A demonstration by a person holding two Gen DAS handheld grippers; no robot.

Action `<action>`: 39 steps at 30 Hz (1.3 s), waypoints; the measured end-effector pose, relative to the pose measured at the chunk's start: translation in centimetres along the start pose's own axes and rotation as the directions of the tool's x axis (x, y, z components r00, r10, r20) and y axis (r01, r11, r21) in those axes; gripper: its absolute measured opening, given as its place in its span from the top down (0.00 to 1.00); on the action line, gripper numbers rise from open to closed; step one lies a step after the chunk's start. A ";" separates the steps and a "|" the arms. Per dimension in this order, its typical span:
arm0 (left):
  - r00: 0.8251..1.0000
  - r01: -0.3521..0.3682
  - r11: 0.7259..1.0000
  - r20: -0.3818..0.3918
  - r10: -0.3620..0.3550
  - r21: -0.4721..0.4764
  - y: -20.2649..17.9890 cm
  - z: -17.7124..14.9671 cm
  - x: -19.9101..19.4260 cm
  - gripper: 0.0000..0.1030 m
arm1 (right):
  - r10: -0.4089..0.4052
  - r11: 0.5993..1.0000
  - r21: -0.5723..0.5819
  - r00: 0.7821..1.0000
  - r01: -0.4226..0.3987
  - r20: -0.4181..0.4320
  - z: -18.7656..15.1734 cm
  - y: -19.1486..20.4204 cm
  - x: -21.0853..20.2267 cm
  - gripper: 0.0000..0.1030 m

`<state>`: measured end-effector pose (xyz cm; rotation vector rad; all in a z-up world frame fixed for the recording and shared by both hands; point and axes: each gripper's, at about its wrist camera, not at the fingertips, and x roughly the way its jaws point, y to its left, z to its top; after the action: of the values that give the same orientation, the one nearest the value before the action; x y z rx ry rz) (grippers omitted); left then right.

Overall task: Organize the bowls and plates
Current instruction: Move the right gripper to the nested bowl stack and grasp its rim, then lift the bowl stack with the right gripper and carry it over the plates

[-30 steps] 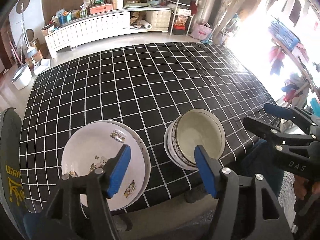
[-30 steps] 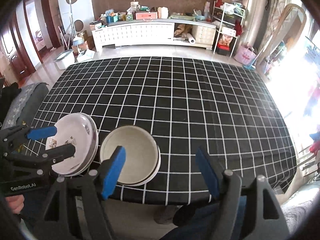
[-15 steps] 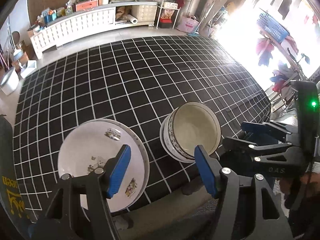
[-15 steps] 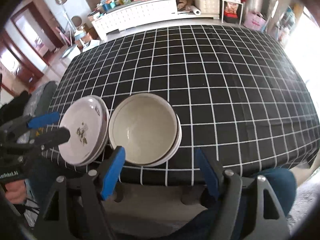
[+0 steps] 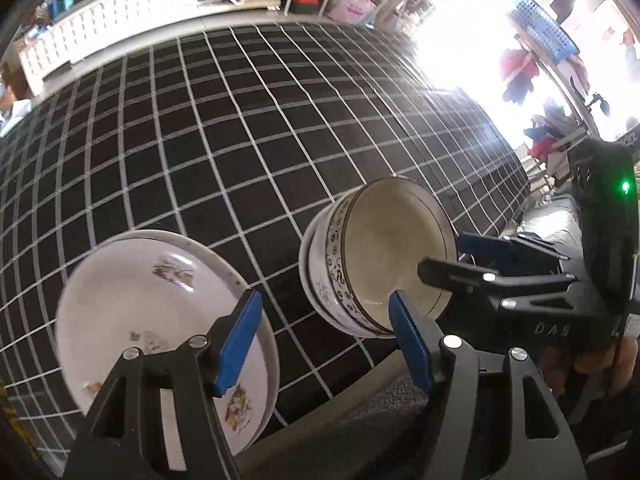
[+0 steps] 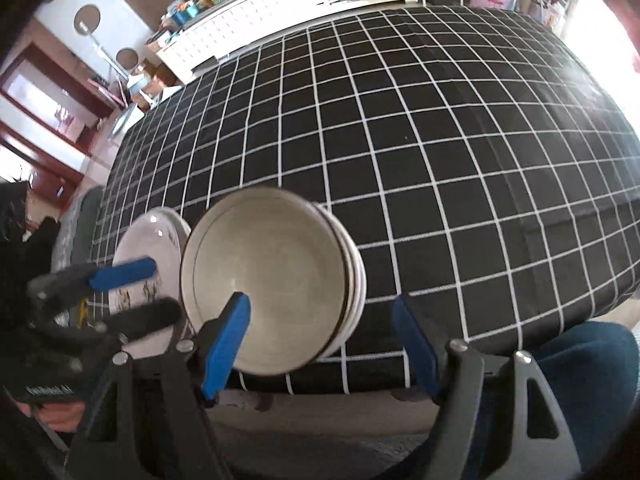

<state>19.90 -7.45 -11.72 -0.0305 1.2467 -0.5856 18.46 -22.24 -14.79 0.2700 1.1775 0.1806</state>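
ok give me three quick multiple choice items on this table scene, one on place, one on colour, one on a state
1. Where does the white flowered plate stack sit relative to the cream patterned bowl stack, in the left wrist view?
A. to its left
B. to its right
C. inside it

2. What colour are the pads on the jaws?
A. red
B. blue
C. green

3. How do the right gripper's jaws stand?
A. shut on a plate
B. shut on nothing
C. open, holding nothing

Key: 1 A, the plates lie left of the bowls on the black checked tablecloth. 2 B, blue pads show in both views. 3 C, the jaws stand apart, gripping nothing.
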 end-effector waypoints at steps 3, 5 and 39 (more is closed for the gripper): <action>0.999 0.041 0.999 -0.018 -0.041 -0.008 0.3 0.5 1.3 0.38 | 0.037 0.998 0.044 0.999 -0.036 -0.015 0.5 -0.7 0.9 0.25; 0.996 0.073 0.997 -0.041 -0.073 -0.009 0.4 1.0 2.3 0.38 | 0.046 0.997 0.064 0.999 -0.045 -0.022 0.6 -0.9 1.5 0.25; 0.987 0.050 0.999 -0.153 -0.051 -0.010 -0.8 1.4 8.5 0.40 | 0.216 0.948 0.255 0.974 -0.192 -0.071 -0.9 -5.7 4.3 0.36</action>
<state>22.44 -12.21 -18.51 -0.0234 1.4001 -0.6375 19.25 -26.36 -20.58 0.6096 1.2700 0.2313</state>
